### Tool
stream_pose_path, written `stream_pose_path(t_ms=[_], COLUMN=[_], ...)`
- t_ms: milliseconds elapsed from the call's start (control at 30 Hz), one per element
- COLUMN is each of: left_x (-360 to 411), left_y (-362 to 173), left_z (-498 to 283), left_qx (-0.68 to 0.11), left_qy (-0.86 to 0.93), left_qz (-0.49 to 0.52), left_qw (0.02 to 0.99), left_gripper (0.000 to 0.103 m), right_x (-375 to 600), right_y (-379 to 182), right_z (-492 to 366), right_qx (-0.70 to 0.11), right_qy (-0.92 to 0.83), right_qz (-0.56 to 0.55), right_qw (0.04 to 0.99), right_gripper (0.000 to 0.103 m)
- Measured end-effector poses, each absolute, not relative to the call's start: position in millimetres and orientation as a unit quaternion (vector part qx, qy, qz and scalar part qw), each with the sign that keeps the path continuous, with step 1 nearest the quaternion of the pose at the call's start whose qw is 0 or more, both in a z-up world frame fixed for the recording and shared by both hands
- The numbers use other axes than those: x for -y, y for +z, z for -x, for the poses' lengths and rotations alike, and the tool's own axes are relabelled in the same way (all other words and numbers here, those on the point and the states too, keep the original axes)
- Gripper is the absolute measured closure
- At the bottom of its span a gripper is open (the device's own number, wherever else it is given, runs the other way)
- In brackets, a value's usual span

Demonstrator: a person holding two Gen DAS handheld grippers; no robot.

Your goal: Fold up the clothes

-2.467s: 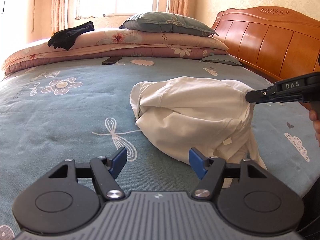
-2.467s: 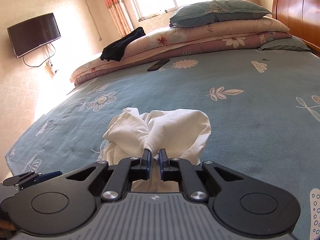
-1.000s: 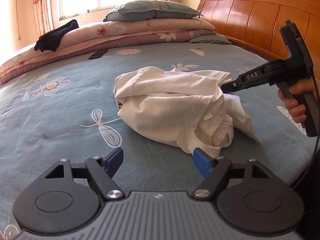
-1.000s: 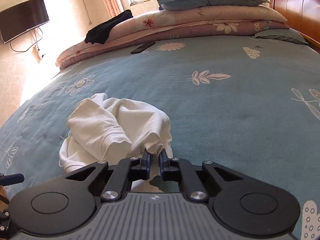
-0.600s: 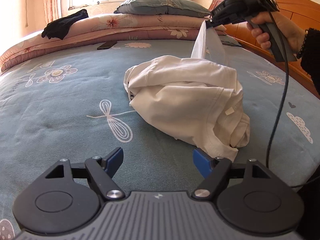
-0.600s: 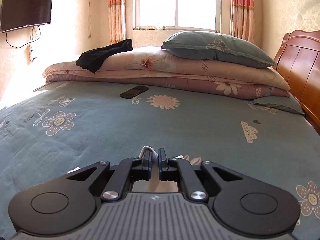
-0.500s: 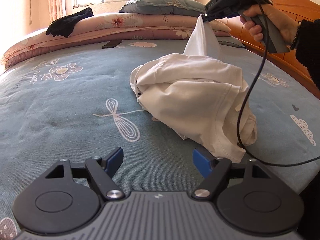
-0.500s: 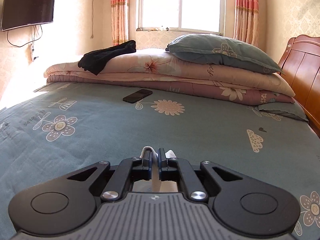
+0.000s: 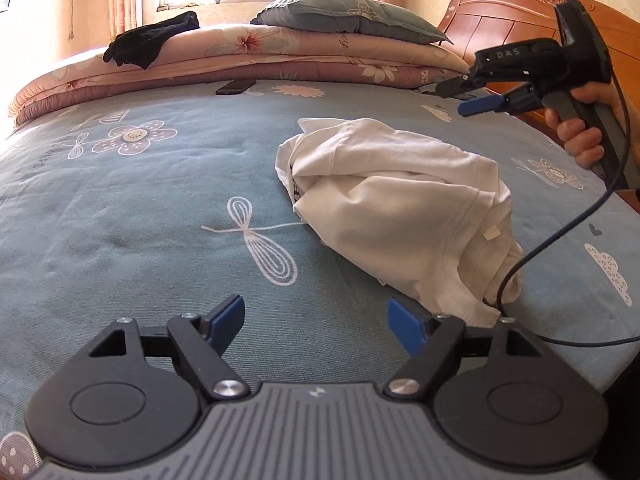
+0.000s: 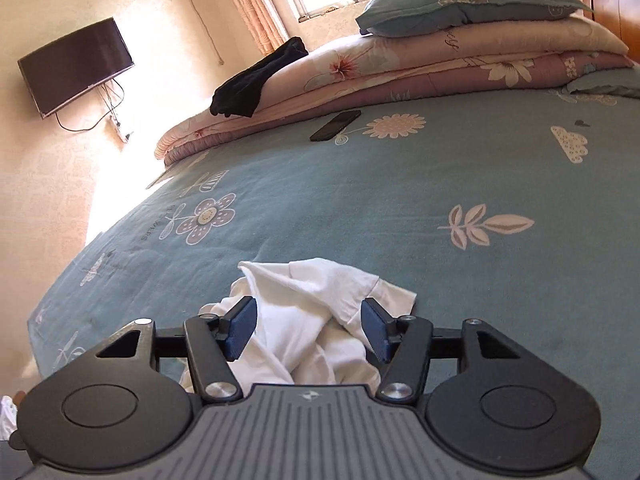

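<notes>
White shirt (image 9: 400, 208) lies crumpled in a heap on the blue-green bedsheet (image 9: 140, 208), toward the near-right part of the bed in left wrist view. Collar w/ small tag faces the near-right end; printed edge shows at the far-left end of the heap. Not folded yet.

Left gripper (image 9: 318, 320): jaws wide, nothing between the blue pads, hovers over bare sheet just left of the shirt's near edge, no contact w/ fabric.

Right gripper (image 9: 460, 98): seen from left cam above and beyond the far-right side of the shirt, clear of it, held by a hand (image 9: 582, 136) on the grey handle. Jaws opening now, gap visible between the black and blue tips, no cloth in them. In right wrist view right gripper (image 10: 308, 330) pads stand apart; shirt (image 10: 312, 304) shows through the gap but lies below on the bed, pads not pressing it. Dark cable (image 9: 560, 232) runs from the handle down across the shirt's near-right end.

Bkgd: stacked floral quilts (image 9: 280, 56) at far side w/ grey-blue pillow (image 9: 348, 16) on top and black garment (image 9: 152, 40) draped at their left end. Phone (image 9: 236, 86) flat on sheet just in front of quilts. Wooden headboard (image 9: 520, 16) at right. Wall TV (image 10: 76, 66) at left in right wrist view, window w/ curtains (image 10: 244, 4) behind bed.
</notes>
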State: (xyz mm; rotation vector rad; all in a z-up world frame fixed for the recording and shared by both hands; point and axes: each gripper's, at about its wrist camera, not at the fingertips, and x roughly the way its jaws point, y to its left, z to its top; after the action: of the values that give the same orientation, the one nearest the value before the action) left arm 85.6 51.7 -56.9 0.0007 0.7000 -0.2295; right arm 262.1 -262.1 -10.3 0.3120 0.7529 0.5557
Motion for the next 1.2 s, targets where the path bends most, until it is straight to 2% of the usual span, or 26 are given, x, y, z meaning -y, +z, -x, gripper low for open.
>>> stream_pose_path(t_ms=[100,233,333,367,433,467,500,600,767,833,900,1033,1100,1200], left_x=[-48,-42,-40,-39,-39,-40,-41,-45,-50,-53,-57,-65,-66,-63], left_y=[-54,-46,-39,-38,-35,-35,-34,-35,-39,-42,-45,-46,-44,-42], left_z=[-83,-77,-69,-66,-61,-59,-57,-52,-47,-45,-42,-38,-37,-38], left_qx=[-0.341,-0.337,-0.331,-0.329,-0.327,-0.326,-0.325,-0.327,-0.335,-0.341,-0.345,-0.35,-0.349,-0.341], left_qy=[-0.117,-0.125,-0.128,-0.128,-0.125,-0.122,-0.12,-0.111,-0.106,-0.102,-0.095,-0.088,-0.087,-0.091], left_qz=[0.005,0.006,-0.004,-0.01,-0.02,-0.023,-0.024,-0.024,-0.041,-0.054,-0.066,-0.082,-0.089,-0.098], left_qw=[0.933,0.933,0.935,0.936,0.937,0.937,0.938,0.938,0.935,0.933,0.931,0.929,0.929,0.93], left_gripper=[0.023,0.023,0.022,0.022,0.022,0.022,0.022,0.022,0.022,0.022,0.022,0.022,0.022,0.022], right_x=[289,291,276,269,254,245,235,205,150,136,130,146,161,186], right_y=[-44,-85,-93,-89,-76,-68,-60,-41,-38,-46,-53,-57,-57,-59], right_z=[-240,-220,-213,-209,-201,-195,-188,-158,-100,-82,-68,-59,-54,-49], right_qx=[-0.38,-0.39,-0.382,-0.371,-0.346,-0.336,-0.325,-0.294,-0.301,-0.312,-0.311,-0.324,-0.32,-0.32], right_qy=[0.287,0.288,0.296,0.291,0.293,0.295,0.298,0.344,0.447,0.454,0.448,0.425,0.403,0.353], right_qz=[-0.244,-0.324,-0.338,-0.325,-0.284,-0.254,-0.224,-0.137,0.028,0.078,0.111,0.097,0.087,0.082], right_qw=[0.845,0.812,0.808,0.819,0.845,0.858,0.869,0.881,0.842,0.831,0.831,0.839,0.853,0.875], right_gripper=[0.027,0.027,0.028,0.033,0.051,0.069,0.077,0.081,0.079,0.073,0.059,0.056,0.046,0.041])
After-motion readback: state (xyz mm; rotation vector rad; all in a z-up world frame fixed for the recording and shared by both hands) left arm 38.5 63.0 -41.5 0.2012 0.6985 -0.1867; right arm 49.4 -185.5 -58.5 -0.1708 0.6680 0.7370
